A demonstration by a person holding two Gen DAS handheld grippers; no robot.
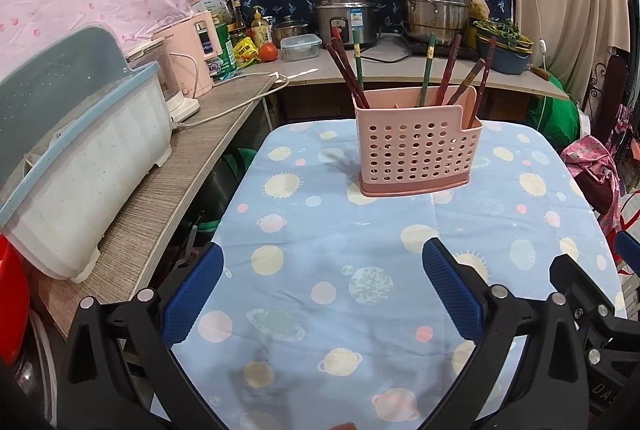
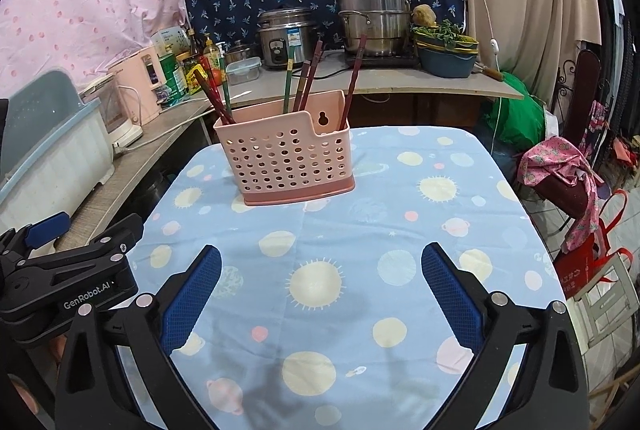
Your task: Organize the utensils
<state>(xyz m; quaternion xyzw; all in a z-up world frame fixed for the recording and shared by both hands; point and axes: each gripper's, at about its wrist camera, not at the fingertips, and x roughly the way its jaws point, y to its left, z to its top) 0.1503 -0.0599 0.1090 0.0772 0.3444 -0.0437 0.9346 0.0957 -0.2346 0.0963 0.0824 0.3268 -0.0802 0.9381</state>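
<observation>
Right wrist — chopsticks (image 2: pixel 304 81) upright in holder (image 2: pixel 286 159).

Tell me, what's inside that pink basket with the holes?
Chopsticks, dark red and green, stand in the pink basket, leaning toward both ends. Their upper halves stick out; the lower ends are mostly hidden behind the perforated wall, so anything else lying inside cannot be seen.

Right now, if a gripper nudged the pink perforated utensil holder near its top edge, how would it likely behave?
The pink utensil holder looks like thin perforated plastic, so probably light and stiff. It stands tall on a narrow base, with chopsticks leaning well above its rim, so a high push might tip it. On the tablecloth it may drag the fabric rather than slide.
</observation>
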